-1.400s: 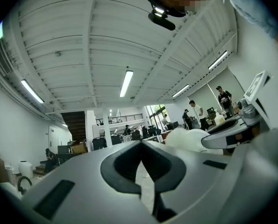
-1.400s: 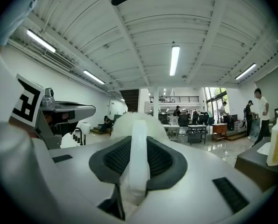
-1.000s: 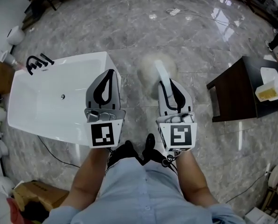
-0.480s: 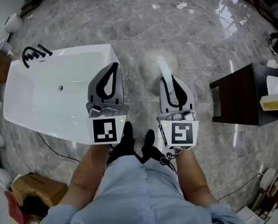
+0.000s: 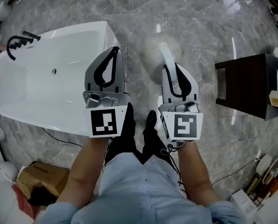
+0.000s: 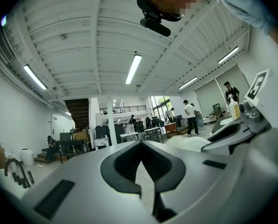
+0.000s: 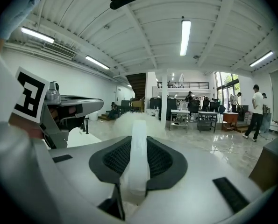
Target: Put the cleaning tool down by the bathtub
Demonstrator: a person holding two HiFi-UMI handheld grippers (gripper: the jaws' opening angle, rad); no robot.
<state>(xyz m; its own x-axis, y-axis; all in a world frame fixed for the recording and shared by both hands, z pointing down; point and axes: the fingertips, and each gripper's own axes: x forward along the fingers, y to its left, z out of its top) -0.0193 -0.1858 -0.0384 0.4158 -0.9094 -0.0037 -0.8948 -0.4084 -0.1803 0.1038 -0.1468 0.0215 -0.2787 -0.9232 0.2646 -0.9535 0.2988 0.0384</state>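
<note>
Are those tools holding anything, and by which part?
The right tool grips a fluffy white duster by its handle; the left tool holds nothing.

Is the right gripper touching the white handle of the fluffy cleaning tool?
Touching. The right gripper view shows the right gripper with its jaws closed on the white handle, which runs on to the fluffy head.

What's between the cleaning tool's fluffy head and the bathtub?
Bare marble floor, in the head view, separates the cleaning tool's fluffy head from the bathtub.

Grey marble floor (image 5: 199, 27) — bathtub (image 5: 59, 97), dark table (image 5: 244, 85), cardboard box (image 5: 38, 176) on it.
</note>
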